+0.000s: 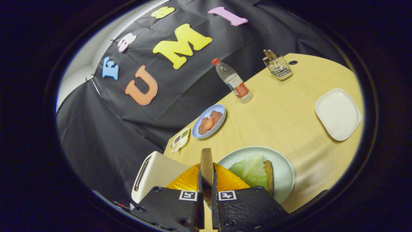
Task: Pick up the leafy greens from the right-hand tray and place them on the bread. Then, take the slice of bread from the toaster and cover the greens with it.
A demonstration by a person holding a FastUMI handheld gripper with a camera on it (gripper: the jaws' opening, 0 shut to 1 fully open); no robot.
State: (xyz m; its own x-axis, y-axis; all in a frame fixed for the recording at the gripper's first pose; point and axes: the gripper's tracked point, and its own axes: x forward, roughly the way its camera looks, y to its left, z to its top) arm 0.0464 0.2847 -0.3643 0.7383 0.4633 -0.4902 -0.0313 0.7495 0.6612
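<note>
My gripper (206,190) is shut on a slice of bread (206,167), held on edge so its thin brown side sticks up between the fingers. Just ahead and to the right lies a pale green plate (283,167) with the leafy greens (251,169) spread on another bread slice, whose brown crust (269,175) shows at the greens' right side. The white toaster (154,175) stands to the left of the fingers, its slot facing up.
A blue bowl (209,121) with brown food and a red piece sits beyond, a small sauce dish (180,140) beside it. A water bottle (233,80), a wire utensil holder (278,66) and a white square tray (338,113) stand farther on the wooden table (289,122).
</note>
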